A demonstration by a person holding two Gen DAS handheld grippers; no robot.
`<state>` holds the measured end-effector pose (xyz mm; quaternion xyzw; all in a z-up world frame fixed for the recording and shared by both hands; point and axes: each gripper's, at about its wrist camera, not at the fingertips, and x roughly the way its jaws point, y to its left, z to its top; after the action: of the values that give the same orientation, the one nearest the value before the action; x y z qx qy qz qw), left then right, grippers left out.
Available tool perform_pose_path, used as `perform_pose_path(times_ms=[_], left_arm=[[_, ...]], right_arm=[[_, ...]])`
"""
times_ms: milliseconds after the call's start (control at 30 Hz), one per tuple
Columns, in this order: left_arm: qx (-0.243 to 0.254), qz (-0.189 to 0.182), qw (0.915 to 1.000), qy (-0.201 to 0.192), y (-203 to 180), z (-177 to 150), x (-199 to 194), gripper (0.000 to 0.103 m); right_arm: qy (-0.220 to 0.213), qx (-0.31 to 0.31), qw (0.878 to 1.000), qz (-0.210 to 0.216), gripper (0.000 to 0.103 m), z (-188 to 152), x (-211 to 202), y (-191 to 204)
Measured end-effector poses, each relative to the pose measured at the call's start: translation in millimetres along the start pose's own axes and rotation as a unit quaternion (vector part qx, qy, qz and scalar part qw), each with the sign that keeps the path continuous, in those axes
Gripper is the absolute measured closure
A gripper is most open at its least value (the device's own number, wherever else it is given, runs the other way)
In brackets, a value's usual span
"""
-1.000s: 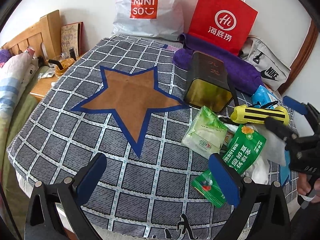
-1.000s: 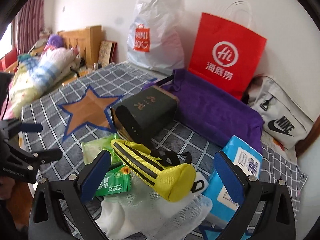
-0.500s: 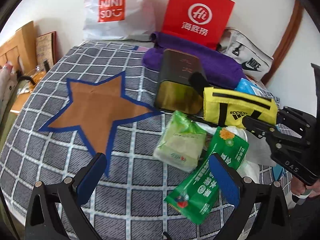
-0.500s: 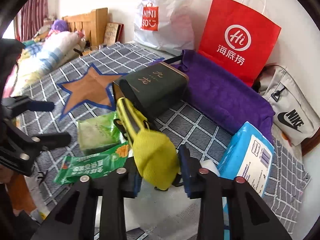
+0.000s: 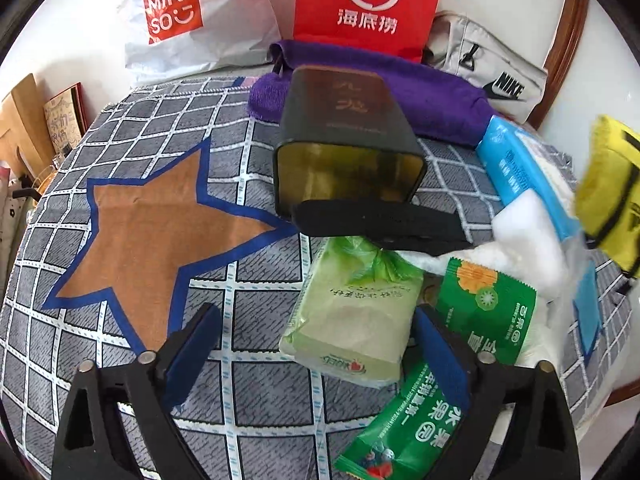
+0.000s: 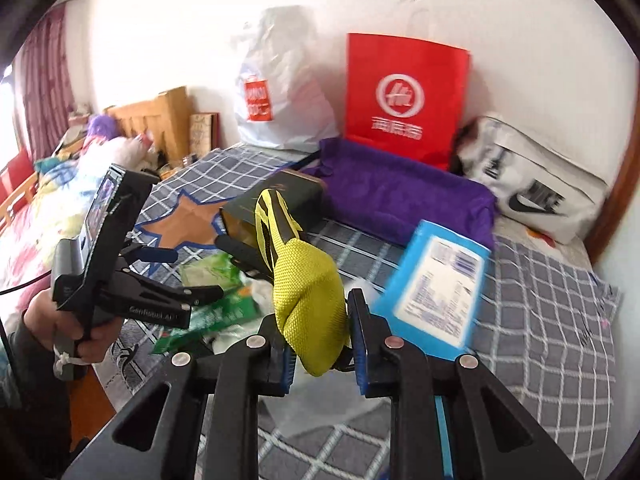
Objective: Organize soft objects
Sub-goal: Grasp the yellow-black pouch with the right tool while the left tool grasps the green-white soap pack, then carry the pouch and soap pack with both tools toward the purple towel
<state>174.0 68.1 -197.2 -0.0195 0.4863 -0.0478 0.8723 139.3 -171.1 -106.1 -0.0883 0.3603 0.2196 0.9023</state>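
Note:
My right gripper [image 6: 320, 344] is shut on a yellow and black Adidas pouch [image 6: 308, 288] and holds it lifted above the bed; the pouch also shows at the right edge of the left wrist view [image 5: 608, 196]. Its black strap [image 5: 380, 224] hangs across the pile. My left gripper [image 5: 316, 352] is open around a pale green tissue pack [image 5: 352, 316] that lies on the checked bedspread [image 5: 120, 340]. A green snack packet [image 5: 440, 392] lies beside the pack. A blue wipes pack [image 6: 436, 288] and white plastic wrap [image 5: 528, 240] lie to the right.
A dark tin box [image 5: 344, 144] lies on its side behind the pile. A purple towel [image 6: 400, 196], a red paper bag [image 6: 404, 92], a white Miniso bag [image 5: 188, 20] and a Nike bag [image 6: 532, 184] stand along the wall. A brown star patch [image 5: 160, 224] is on the left.
My right gripper has closed on the yellow pouch and lifted it up and to the right. My left gripper has moved forward around the green tissue pack.

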Motion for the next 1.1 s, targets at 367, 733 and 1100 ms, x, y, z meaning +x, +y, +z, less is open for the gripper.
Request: perform_pose_path(times_ms=[367,733,1100], left_arm=[[0.016,0.018,0.9997,-0.007,0.6,-3.1,-13.0,0.042],[-0.013,0.037,0.9991,-0.017,19.9,-18.5,-44.2,0.044],[-0.032,0.041,0.9979,-0.038,25.7,-23.4,-85.0,0.044]], right_arm=[[0.018,0.149,0.989,-0.011,0.08,-62.0,-17.7,-54.5],[0.052,0.153,0.985,-0.062,0.08,-100.4,-16.0,-72.4],[0.035,0.172,0.983,-0.05,0.081,-107.9,-27.0,-69.3]])
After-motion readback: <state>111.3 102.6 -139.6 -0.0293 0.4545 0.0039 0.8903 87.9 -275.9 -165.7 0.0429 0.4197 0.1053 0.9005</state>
